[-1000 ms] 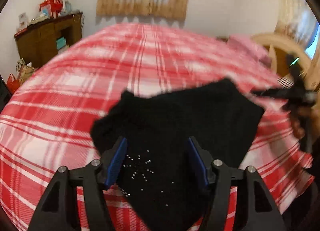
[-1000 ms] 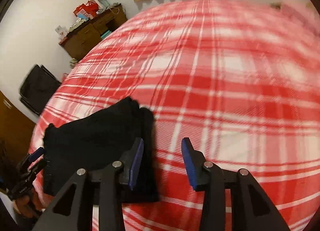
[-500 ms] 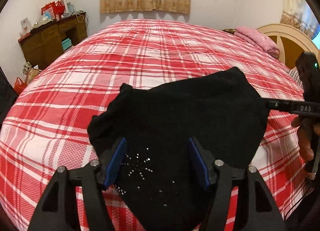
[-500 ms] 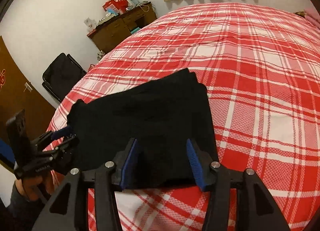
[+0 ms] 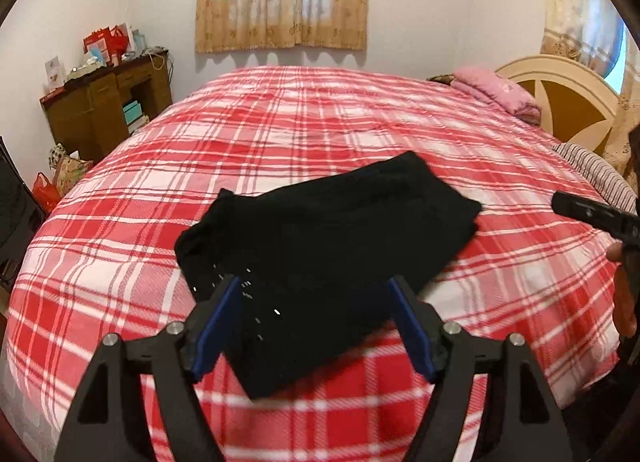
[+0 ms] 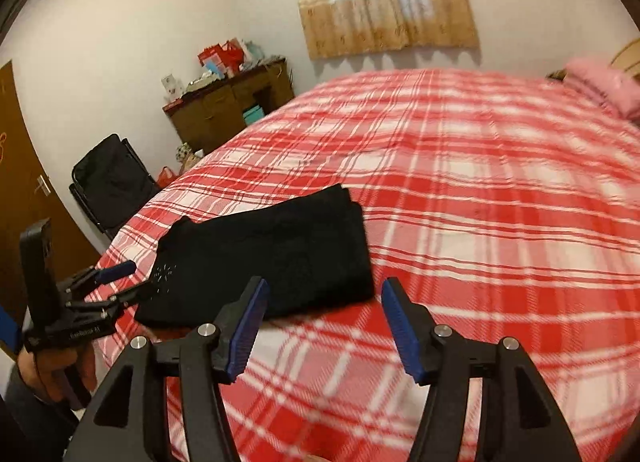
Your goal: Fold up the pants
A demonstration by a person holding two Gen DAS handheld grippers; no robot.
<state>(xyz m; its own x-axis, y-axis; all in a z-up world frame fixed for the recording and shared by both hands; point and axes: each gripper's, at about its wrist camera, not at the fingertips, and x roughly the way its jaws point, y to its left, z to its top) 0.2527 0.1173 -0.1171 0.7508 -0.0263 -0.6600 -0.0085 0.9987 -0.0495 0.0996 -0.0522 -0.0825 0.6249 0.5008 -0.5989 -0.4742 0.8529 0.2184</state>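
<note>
The black pants (image 5: 320, 254) lie folded into a compact stack near the front edge of the red plaid bed (image 5: 320, 121); they also show in the right wrist view (image 6: 272, 258). A small sparkly studded patch sits at their near left corner. My left gripper (image 5: 316, 306) is open and empty, held just above and in front of the pants' near edge. My right gripper (image 6: 322, 314) is open and empty, off the pants' right front corner, over bare bedspread. The left gripper also shows in the right wrist view (image 6: 120, 282) at the pants' left end.
A pink folded blanket (image 5: 496, 91) and a cream headboard (image 5: 560, 89) are at the far right. A brown desk with clutter (image 5: 104, 101) stands by the left wall, with bags beside it. A black folding chair (image 6: 112, 181) and a brown door (image 6: 20, 181) are left of the bed.
Both grippers have drawn back from the pants and risen. The right gripper left the pants' edge and now hangs over the bedspread. The pants stay folded.
</note>
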